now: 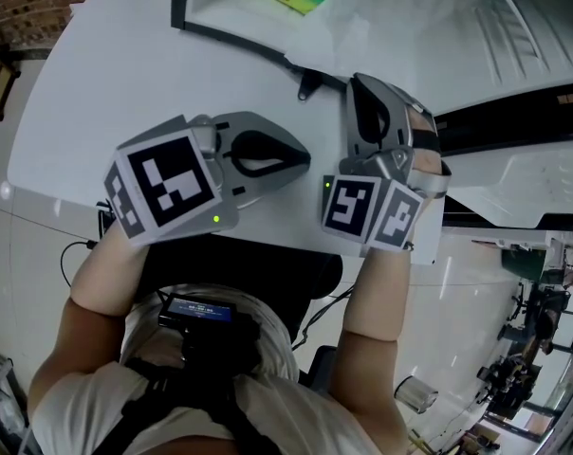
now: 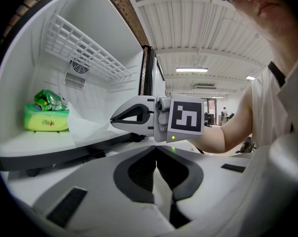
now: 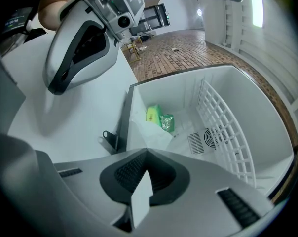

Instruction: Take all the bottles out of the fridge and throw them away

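- Bottles: none shows in any view. The open fridge (image 3: 247,107) holds only green packets (image 3: 159,118) at the back of its floor, near the vent wall, with a crumpled white sheet (image 2: 85,127) in front of them. Judging by this, the bottles are either out already or lie where no camera looks.
- The left hand-held gripper (image 1: 301,157) has its jaws together with nothing between them. It hangs outside the fridge's front edge and points toward the opening. This looks like a waiting pose, since there is nothing in reach to grab.
- The right hand-held gripper (image 1: 358,81) also has its jaws pressed together and empty. It sits just beside the left one, close to the hinge bracket (image 1: 305,88) at the front edge of the opening. It does not reach inside.
- Both are held clear of the opening, probably to leave the view inside free for a check before any further reach.
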`<act>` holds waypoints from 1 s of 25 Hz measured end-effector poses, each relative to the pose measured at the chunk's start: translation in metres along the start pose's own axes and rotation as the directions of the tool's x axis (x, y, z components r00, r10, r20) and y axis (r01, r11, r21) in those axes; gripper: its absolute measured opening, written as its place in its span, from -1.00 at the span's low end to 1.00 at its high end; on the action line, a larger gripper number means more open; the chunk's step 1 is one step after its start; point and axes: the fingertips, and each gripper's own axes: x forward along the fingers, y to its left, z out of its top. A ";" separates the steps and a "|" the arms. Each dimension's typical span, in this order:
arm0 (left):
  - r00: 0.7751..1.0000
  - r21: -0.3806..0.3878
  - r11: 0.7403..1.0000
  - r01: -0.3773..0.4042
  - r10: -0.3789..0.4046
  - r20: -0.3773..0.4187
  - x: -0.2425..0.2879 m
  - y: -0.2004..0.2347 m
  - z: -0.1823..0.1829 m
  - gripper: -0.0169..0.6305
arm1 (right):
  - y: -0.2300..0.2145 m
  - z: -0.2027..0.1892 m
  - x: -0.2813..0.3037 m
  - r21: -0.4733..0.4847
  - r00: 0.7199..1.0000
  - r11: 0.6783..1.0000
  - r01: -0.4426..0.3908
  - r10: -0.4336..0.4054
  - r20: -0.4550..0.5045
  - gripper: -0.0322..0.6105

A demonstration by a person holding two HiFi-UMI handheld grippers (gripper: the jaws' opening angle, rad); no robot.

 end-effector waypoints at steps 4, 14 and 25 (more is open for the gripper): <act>1.000 -0.002 1.000 0.000 0.000 0.000 0.000 0.000 0.000 -0.95 | 0.000 0.000 -0.001 0.002 1.000 1.000 0.005 -0.005 0.004 -0.89; 1.000 -0.002 1.000 0.001 -0.001 0.004 -0.002 0.001 -0.001 -0.95 | -0.006 0.005 -0.014 0.049 0.999 0.998 0.026 -0.028 0.035 -0.89; 1.000 0.058 0.998 0.007 -0.008 0.020 -0.008 0.006 -0.008 -0.95 | -0.016 0.014 -0.053 0.507 0.967 0.860 -0.047 -0.088 0.239 -0.89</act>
